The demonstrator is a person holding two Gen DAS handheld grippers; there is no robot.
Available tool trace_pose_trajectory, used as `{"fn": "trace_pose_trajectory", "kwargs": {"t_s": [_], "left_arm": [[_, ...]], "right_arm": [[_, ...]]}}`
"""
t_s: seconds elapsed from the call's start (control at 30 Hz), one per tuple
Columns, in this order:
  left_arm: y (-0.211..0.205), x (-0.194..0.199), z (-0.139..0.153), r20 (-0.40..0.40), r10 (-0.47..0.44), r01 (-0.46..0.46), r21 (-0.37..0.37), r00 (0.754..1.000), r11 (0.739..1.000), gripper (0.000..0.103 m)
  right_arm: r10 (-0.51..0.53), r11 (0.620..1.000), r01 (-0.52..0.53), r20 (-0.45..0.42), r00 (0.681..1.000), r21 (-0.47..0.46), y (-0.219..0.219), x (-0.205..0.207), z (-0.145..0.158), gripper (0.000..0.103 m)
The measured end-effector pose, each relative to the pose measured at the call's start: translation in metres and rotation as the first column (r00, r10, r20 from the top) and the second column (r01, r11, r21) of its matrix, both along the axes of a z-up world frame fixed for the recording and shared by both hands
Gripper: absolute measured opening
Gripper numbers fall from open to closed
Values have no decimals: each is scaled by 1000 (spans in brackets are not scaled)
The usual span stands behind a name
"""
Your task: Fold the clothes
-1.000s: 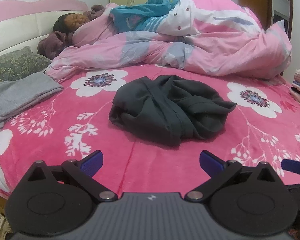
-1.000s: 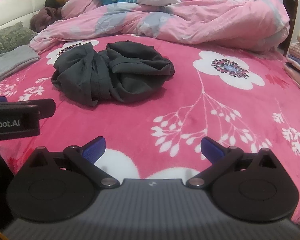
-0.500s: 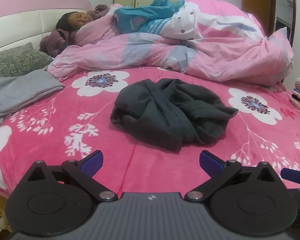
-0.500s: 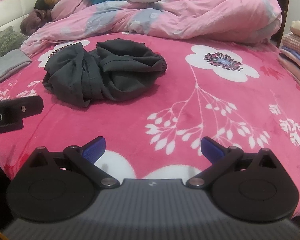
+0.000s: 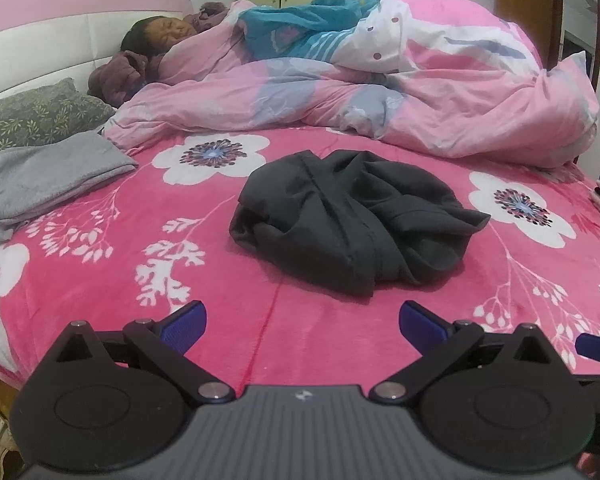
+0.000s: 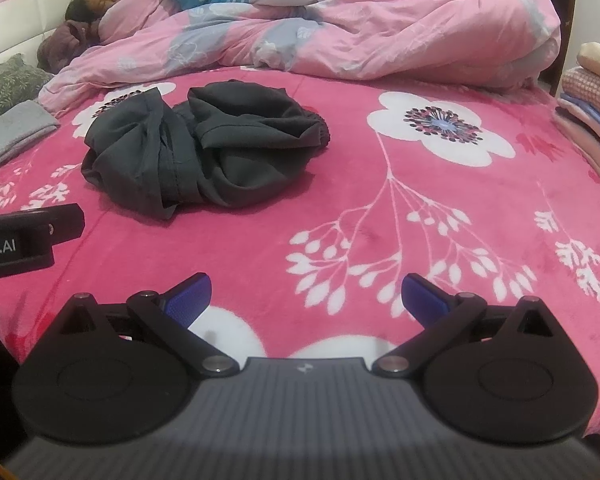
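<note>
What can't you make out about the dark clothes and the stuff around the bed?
- Dark clothes: type unknown in both views; bunched folds hide the shape.
- Folded stack: cut off by the right edge, both views.
- Gray cloth: cut off by the left edge.
- Person under the quilt: body covered.

The crumpled garment is plain dark charcoal, lying on a hot-pink blanket printed with white flowers and white sprigs. Toward the blanket's far edge the duvet is pale pink with grey-blue patches; at its left edge lie a plain grey cloth and an olive leaf-print pillow.
</note>
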State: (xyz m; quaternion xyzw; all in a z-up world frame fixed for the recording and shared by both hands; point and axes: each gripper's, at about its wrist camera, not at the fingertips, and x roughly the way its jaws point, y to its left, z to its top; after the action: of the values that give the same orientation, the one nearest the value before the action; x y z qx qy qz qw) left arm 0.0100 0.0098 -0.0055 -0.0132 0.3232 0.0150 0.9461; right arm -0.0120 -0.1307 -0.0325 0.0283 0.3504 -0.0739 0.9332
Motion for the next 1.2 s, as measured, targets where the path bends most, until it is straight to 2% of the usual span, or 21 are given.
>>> {"fn": "trace_pose_trajectory", "kwargs": {"t_s": [1.2], "left_arm": [[8,9,3,1,9,-9,10,1000,1000,103]], "right_arm": [[10,1000,-10,5,1000,-9,7,9,5,102]]}}
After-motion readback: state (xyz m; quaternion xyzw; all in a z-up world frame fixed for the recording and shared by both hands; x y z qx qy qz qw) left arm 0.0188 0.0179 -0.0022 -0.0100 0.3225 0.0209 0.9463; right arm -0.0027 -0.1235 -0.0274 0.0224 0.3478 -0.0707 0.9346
